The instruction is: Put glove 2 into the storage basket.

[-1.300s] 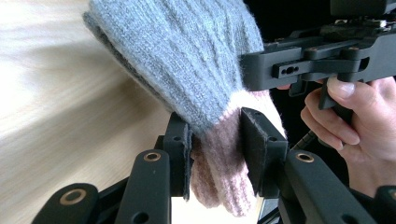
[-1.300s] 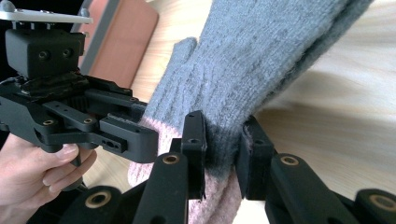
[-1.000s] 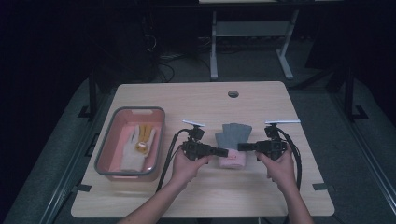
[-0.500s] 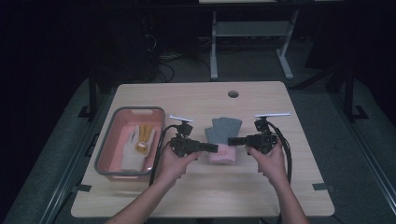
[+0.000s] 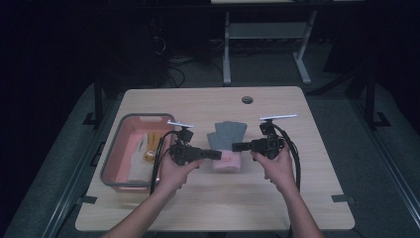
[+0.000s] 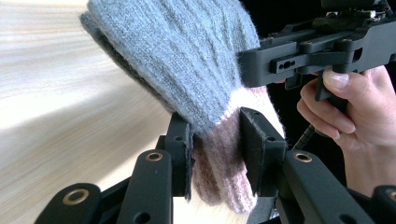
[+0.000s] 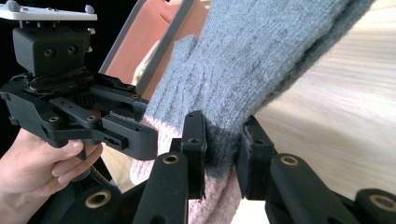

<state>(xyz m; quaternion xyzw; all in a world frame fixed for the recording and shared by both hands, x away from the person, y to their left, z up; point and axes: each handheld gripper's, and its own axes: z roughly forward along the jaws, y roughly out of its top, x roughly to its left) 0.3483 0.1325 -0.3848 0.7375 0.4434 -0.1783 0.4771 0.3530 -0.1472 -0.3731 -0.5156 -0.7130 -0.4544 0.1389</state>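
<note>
I have the glove pinched from both ends, near the middle of the worktop, its pink cuff toward me and its grey part pointing away. My left hand-held gripper is clamped on the pink cuff: in the left gripper view its two pads squeeze the pink knit between them. My right hand-held gripper is clamped just where grey meets pink, and in the right gripper view the wool bunches thickly between its pads.

The step, as I read it, is to lift the glove as one piece and carry it toward the pink tub at the left, which already holds some small things. To do it well I should keep both holds firm and raise both hands together and level, so the knit neither stretches nor slips out of one side. The grey part hangs free, so I should lift high enough that it clears the tub's near rim before I swing over. I cannot tell whether a second grey glove lies under this one; if so, I must watch that it does not drag along.
</note>
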